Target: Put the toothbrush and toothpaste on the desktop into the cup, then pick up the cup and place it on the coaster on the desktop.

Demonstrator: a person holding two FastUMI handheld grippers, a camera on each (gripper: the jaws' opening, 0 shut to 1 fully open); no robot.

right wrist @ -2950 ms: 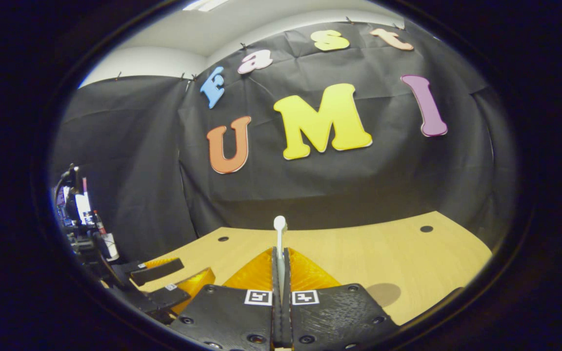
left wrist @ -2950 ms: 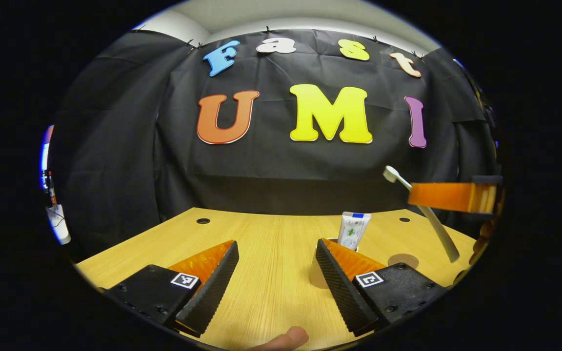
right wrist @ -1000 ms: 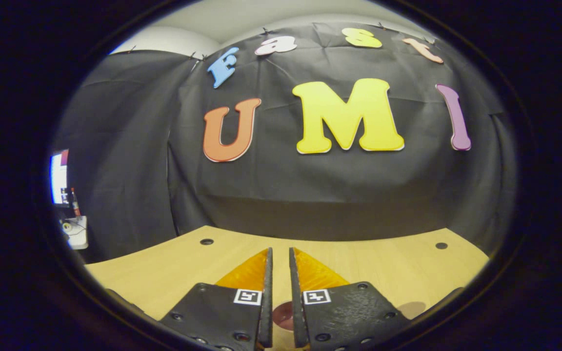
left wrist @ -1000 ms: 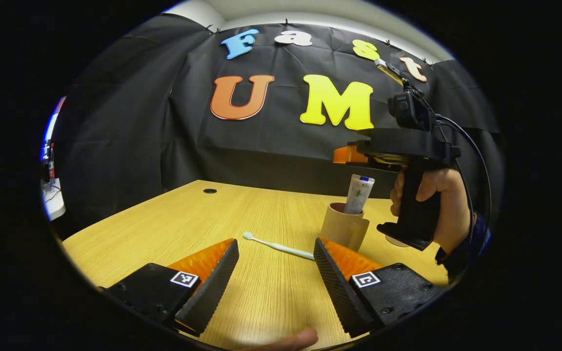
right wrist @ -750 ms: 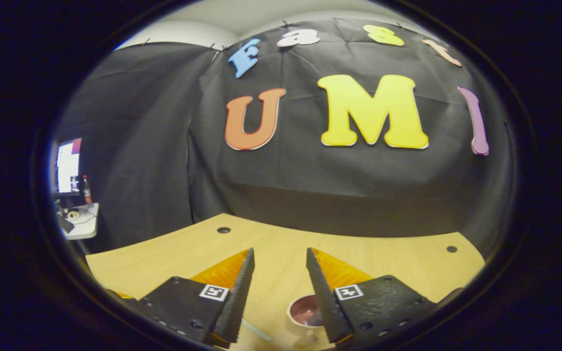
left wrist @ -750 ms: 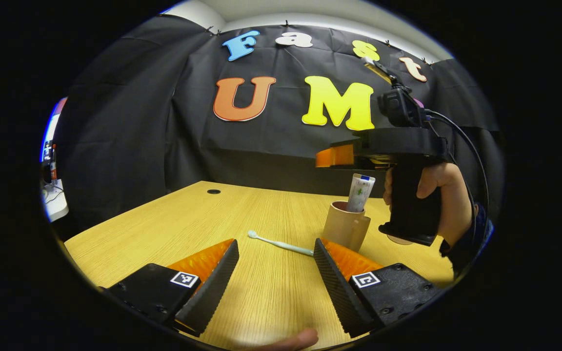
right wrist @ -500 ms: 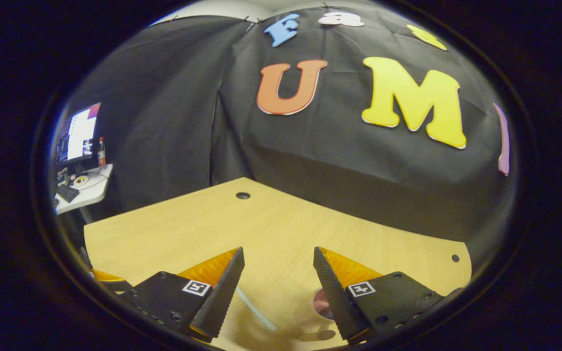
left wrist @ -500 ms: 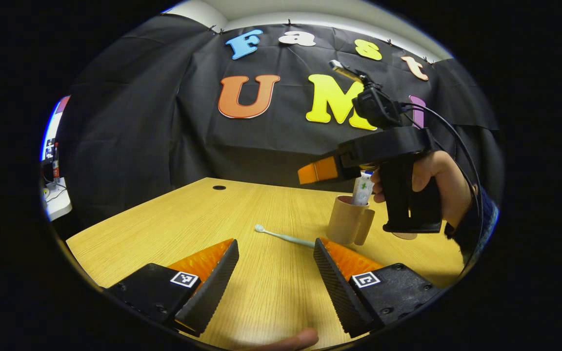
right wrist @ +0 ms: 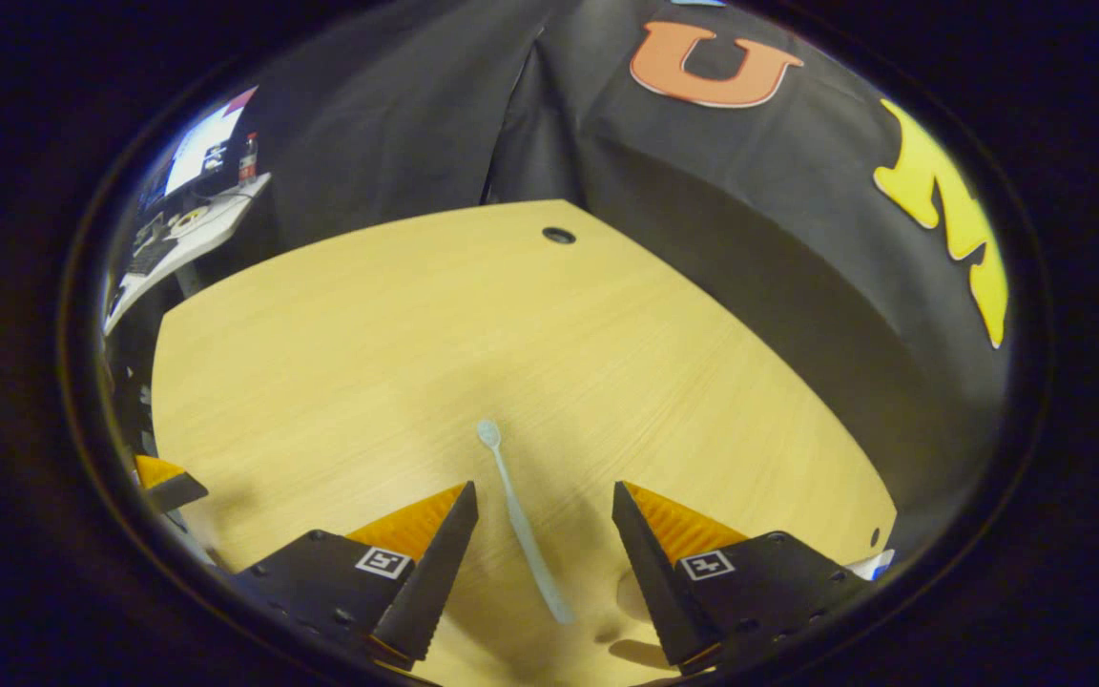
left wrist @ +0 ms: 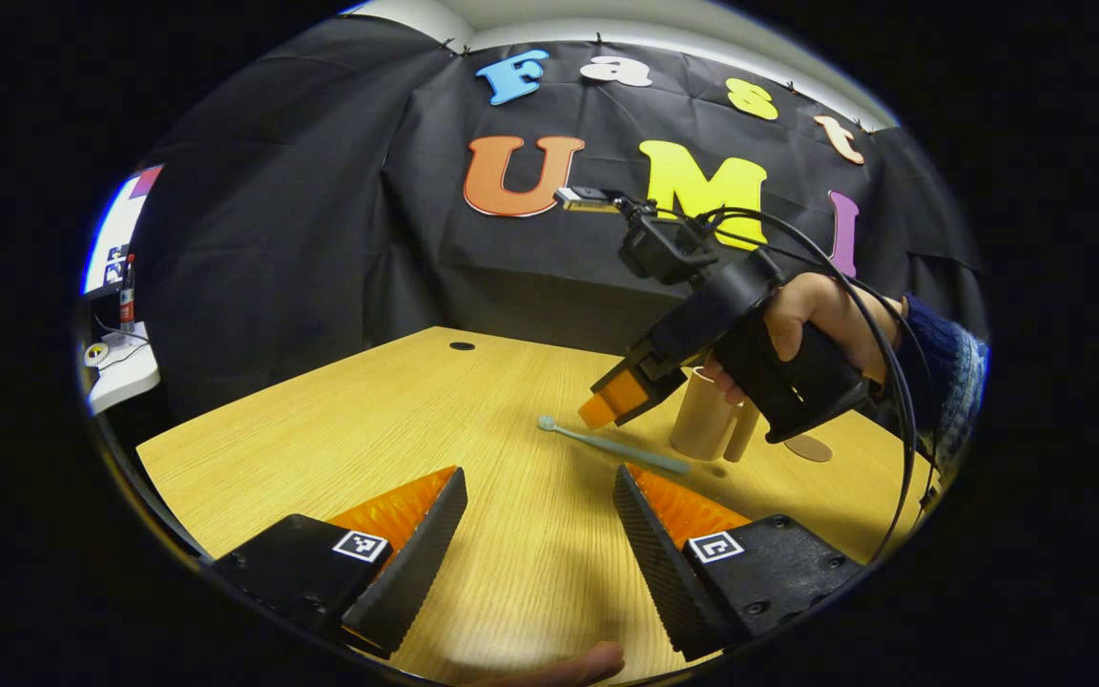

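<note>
L gripper [left wrist: 540, 544] is held low over the desktop [left wrist: 340, 429], jaws spread, nothing between. Farther on, toothbrush [left wrist: 611, 445] lies flat on the wood, w/ R gripper [right wrist: 545, 558] tilted down above it, jaws wide apart. Just beyond: cup [left wrist: 702, 425], then coaster [left wrist: 809, 447] beside it.

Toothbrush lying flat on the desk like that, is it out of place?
Yes. The toothbrush lies loose on the desk beside the cup, not in it. The right hand-held gripper is open above it, tilted down.
</note>
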